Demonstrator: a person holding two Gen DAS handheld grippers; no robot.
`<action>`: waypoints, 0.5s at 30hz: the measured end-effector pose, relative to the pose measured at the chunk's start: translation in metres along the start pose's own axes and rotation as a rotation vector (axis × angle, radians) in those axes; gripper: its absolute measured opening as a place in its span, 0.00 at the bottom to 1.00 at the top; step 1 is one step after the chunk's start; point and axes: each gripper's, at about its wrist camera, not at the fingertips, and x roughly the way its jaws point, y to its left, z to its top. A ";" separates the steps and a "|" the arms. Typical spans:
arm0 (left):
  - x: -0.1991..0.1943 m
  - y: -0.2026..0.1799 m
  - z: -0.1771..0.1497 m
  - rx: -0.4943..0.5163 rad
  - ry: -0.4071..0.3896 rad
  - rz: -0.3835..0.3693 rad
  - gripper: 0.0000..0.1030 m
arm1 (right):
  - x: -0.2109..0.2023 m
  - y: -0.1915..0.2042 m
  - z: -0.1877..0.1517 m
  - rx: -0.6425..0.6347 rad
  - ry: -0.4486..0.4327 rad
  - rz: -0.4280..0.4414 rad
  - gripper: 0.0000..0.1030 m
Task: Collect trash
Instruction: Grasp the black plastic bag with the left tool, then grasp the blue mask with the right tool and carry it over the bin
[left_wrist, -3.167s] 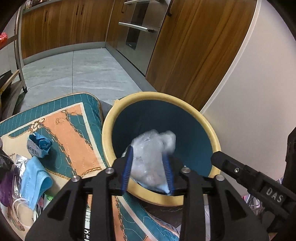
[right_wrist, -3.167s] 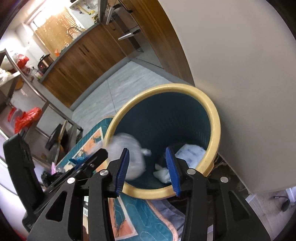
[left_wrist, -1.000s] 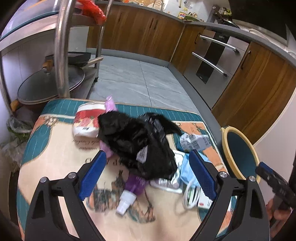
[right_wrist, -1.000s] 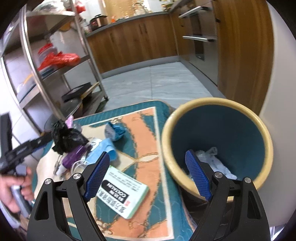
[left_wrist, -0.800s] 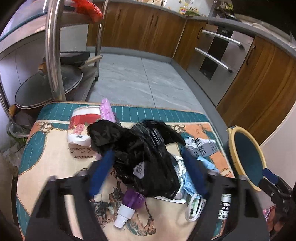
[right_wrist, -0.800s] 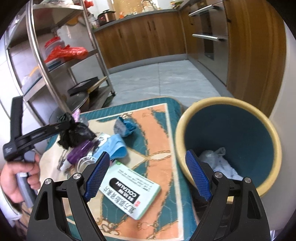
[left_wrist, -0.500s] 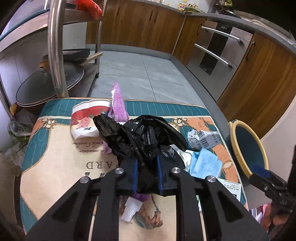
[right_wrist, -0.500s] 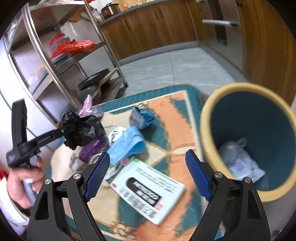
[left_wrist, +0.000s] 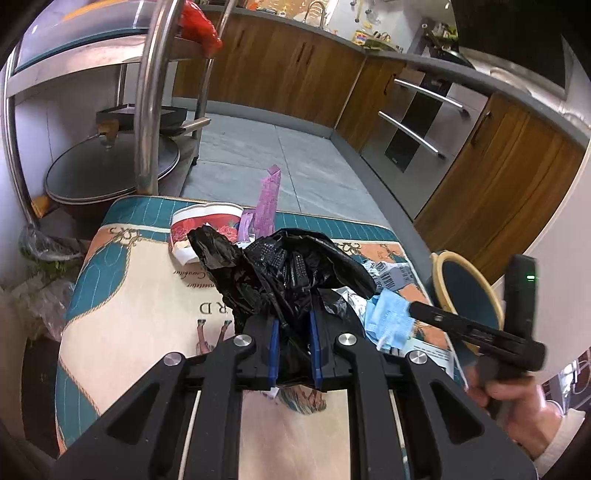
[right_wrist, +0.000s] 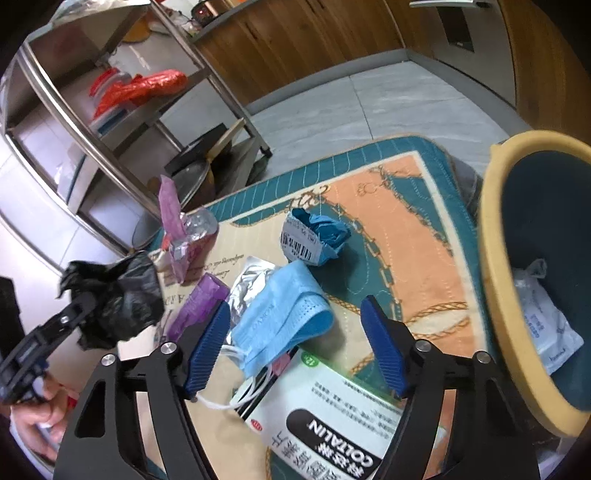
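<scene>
1. A patterned mat (right_wrist: 413, 206) in teal, orange and cream covers the desk and carries the litter.
2. A yellow-rimmed bin (right_wrist: 495, 295) with a dark blue inside stands at the mat's right edge; a clear plastic bag (right_wrist: 543, 317) lies inside it.
3. The left gripper (left_wrist: 293, 345) has its jaws pressed together on a crumpled black plastic bag (left_wrist: 280, 269), which bunches up above the blue pads and hangs clear of the mat in the right wrist view.
4. The right gripper (right_wrist: 299, 350) hovers over the mat. Its jaws are spread and have just been closing; a light blue face mask (right_wrist: 280, 314) lies between them, and the pads do not press on it.
5. A white box with black lettering (right_wrist: 332, 417) lies partly under the mask, near the right gripper.
6. A crumpled blue wrapper with a barcode label (right_wrist: 314, 236) sits beyond the mask.
7. A red-and-white paper cup (left_wrist: 203, 227) lies on its side at the mat's far edge.
8. A purple packet (left_wrist: 267, 199) stands beside the cup, and a purple tube (right_wrist: 199, 302) lies just left of the mask.
9. Crumpled silver foil (right_wrist: 247, 284) touches the mask's left side.
</scene>
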 end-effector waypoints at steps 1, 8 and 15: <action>-0.004 0.002 -0.002 -0.012 -0.004 -0.004 0.12 | 0.003 0.000 0.000 0.001 0.005 0.001 0.70; -0.012 0.010 -0.012 -0.040 -0.001 0.002 0.12 | 0.016 0.002 -0.002 -0.004 0.033 0.004 0.34; -0.021 0.005 -0.016 -0.019 -0.013 0.011 0.12 | 0.002 0.010 -0.006 -0.036 0.005 0.034 0.12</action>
